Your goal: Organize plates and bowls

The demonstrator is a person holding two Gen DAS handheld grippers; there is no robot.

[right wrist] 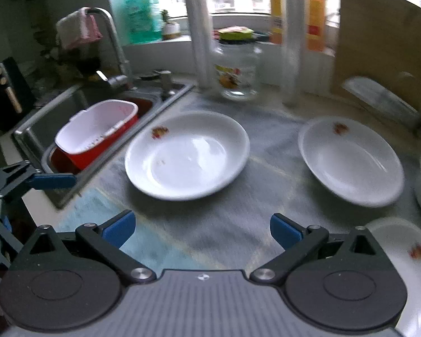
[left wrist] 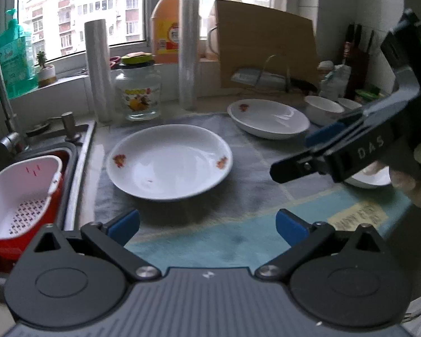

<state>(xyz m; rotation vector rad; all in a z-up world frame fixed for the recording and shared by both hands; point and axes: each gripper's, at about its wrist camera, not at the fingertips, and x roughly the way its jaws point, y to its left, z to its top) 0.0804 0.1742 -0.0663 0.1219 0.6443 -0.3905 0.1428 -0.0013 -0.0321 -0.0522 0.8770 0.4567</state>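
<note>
Left gripper (left wrist: pixel 207 226): jaws stood wide apart, nothing held, hovering over the blue-grey cloth (left wrist: pixel 238 210).
Right gripper (right wrist: pixel 202 229): jaws spread just as wide, empty too.
Near plate (left wrist: pixel 169 161): white, sat flat on the cloth just ahead of both sets of fingers.
Second plate (left wrist: pixel 268 118): lay further ahead, to the right.
Bowl (right wrist: pixel 404 241): sat right beside the right gripper's right finger.
Red basket (left wrist: pixel 19 196): rested in the sink, left of the left gripper.
</note>
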